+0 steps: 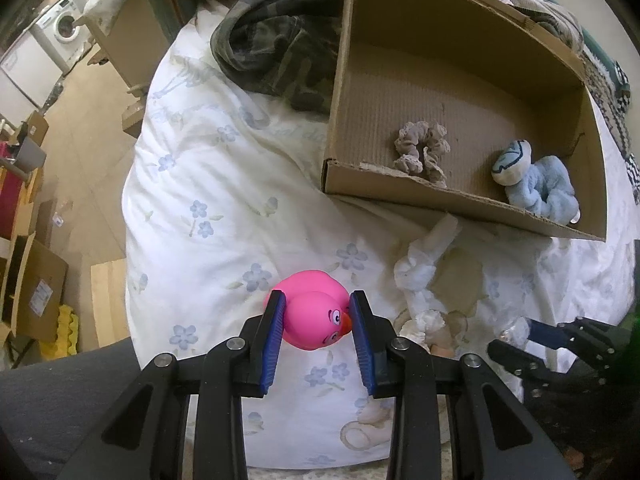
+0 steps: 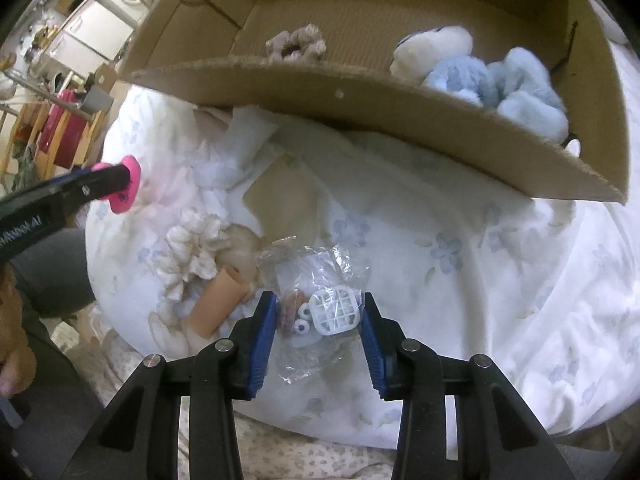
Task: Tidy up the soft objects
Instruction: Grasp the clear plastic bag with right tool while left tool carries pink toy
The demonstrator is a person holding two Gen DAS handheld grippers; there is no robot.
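My left gripper (image 1: 317, 305) is shut on a pink rubber duck (image 1: 316, 314), held just above the white floral duvet (image 1: 208, 184); the duck also shows in the right wrist view (image 2: 127, 184). My right gripper (image 2: 320, 310) is open, its jaws on either side of a clear plastic bag (image 2: 316, 304) holding a white grid piece and small toy eyes. A cardboard box (image 1: 448, 196) lies beyond, holding a beige scrunchie (image 1: 424, 152) and a blue plush toy (image 1: 536, 184). A white scrunchie (image 2: 192, 248) lies on the duvet.
A camouflage garment (image 1: 276, 48) lies left of the box. A white cloth (image 1: 424, 256) and a tan tube (image 2: 216, 304) lie on the duvet near the box front. Cardboard boxes (image 1: 32, 280) and a washing machine (image 1: 64, 24) stand on the floor at left.
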